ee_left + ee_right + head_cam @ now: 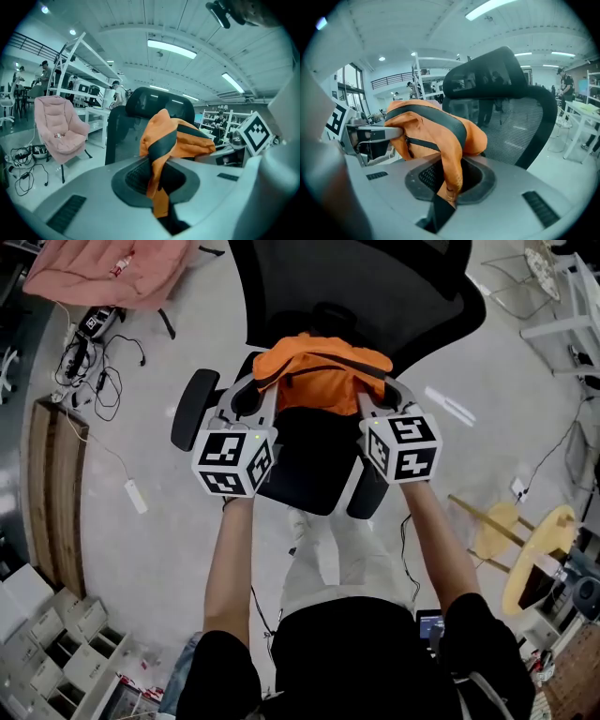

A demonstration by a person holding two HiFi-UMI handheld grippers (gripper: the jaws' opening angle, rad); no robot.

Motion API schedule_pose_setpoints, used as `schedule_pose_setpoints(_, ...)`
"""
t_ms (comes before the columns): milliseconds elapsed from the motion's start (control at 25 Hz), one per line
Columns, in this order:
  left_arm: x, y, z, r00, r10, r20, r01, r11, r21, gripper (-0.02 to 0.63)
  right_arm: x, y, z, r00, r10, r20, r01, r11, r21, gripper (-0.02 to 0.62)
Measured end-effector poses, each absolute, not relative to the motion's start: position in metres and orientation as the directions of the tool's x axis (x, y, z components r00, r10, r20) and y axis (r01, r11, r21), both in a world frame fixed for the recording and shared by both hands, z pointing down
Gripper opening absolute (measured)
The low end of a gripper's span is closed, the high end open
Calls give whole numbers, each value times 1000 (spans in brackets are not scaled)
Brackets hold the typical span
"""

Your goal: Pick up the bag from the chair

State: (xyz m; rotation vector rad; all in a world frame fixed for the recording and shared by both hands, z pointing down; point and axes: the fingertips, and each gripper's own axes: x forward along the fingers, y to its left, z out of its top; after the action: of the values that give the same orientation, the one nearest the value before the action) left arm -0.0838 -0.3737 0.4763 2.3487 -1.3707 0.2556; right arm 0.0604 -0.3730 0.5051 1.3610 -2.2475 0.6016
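Observation:
An orange bag [323, 371] with black straps hangs between my two grippers, above the seat of a black office chair [309, 460] and in front of its mesh backrest. My left gripper [266, 382] is shut on the bag's left side, and orange fabric with a black strap is pinched in its jaws [161, 187]. My right gripper [373, 390] is shut on the bag's right side, with fabric and a strap running down into its jaws [445, 185]. The bag [176, 138] [426, 124] bulges upward between them. Whether its underside touches the seat is hidden.
A pink padded chair [112, 268] stands at the back left, with a power strip and cables [89, 343] on the floor beside it. Wooden boards [56, 488] lie at the left, a wooden stool [525, 540] at the right, and a white rack [562, 296] at the back right.

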Motion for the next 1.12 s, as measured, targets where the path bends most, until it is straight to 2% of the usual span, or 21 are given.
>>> schedule_pose_setpoints(1120,-113,-237,290,487,-859,159,-870,-461,175,23,32,-261,312,-444,-823,354,-891,449,-72,37)
